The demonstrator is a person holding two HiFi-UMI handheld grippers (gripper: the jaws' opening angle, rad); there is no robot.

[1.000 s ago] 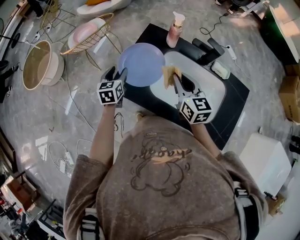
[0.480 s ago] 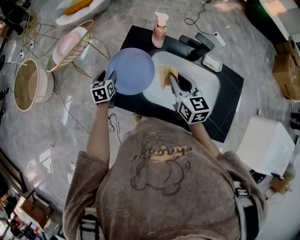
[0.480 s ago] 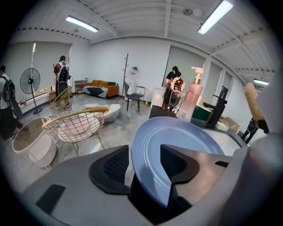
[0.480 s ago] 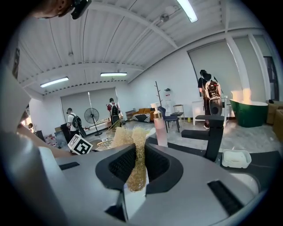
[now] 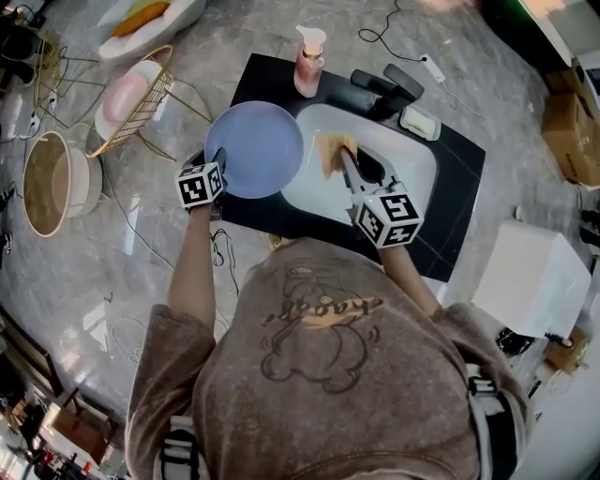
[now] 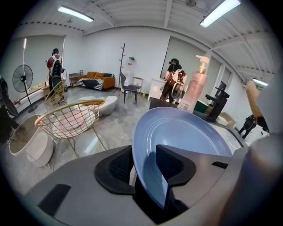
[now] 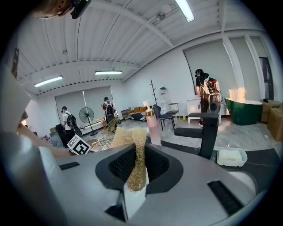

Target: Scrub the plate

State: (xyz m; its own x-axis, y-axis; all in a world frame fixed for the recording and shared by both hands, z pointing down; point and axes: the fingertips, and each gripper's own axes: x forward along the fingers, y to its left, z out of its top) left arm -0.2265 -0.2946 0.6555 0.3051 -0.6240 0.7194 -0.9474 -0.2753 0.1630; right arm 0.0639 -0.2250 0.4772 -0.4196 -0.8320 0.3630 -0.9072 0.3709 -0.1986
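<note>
Closing L gripper (image 6: pixel 145 153) round plate (image 5: pixel 253 148) rim w/ slack; R gripper (image 7: pixel 139 152) clamps scrubber (image 7: pixel 129 137)

Head view: torso (image 5: pixel 328 375) hides near edge of black counter (image 5: pixel 459 187); plate (image 5: pixel 253 148) overlaps left rim of sink (image 5: pixel 412 169). Top edge cuts off dish (image 5: pixel 150 14) w/ orange stuff in it, can't tell what. Right edge cuts cardboard box (image 5: pixel 572 98). Label on pump bottle (image 5: pixel 307 61) too small to read. Right gripper view: lower part of sponge (image 7: pixel 130 141) sunk out of sight btwn jaws of right gripper (image 7: pixel 138 159).
</note>
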